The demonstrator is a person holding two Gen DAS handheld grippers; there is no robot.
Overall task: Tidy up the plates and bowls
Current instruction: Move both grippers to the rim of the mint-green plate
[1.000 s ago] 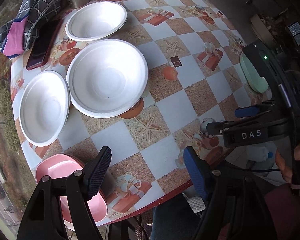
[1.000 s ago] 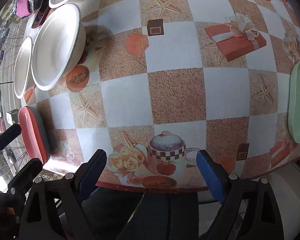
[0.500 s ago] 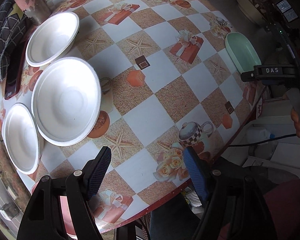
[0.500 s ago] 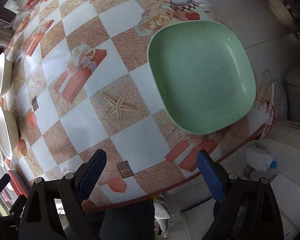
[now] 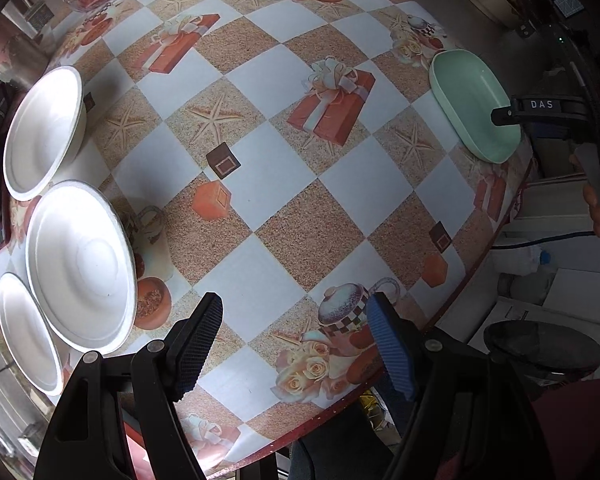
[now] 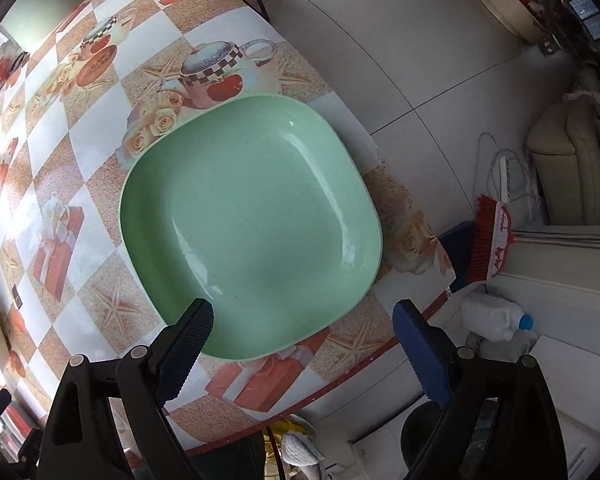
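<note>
right tongs (image 6: 302,344) wide above green plate (image 6: 252,224) | left tongs (image 5: 296,340) wide, empty | white bowls (image 5: 80,264) far side

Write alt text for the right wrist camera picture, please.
A pale green square plate sits near the edge of a round table with a patterned cloth. The open right tongs hang above the plate's near rim, holding nothing.

"DAS" in white caps on right tool (image 5: 540,105), no other legible txt
</note>
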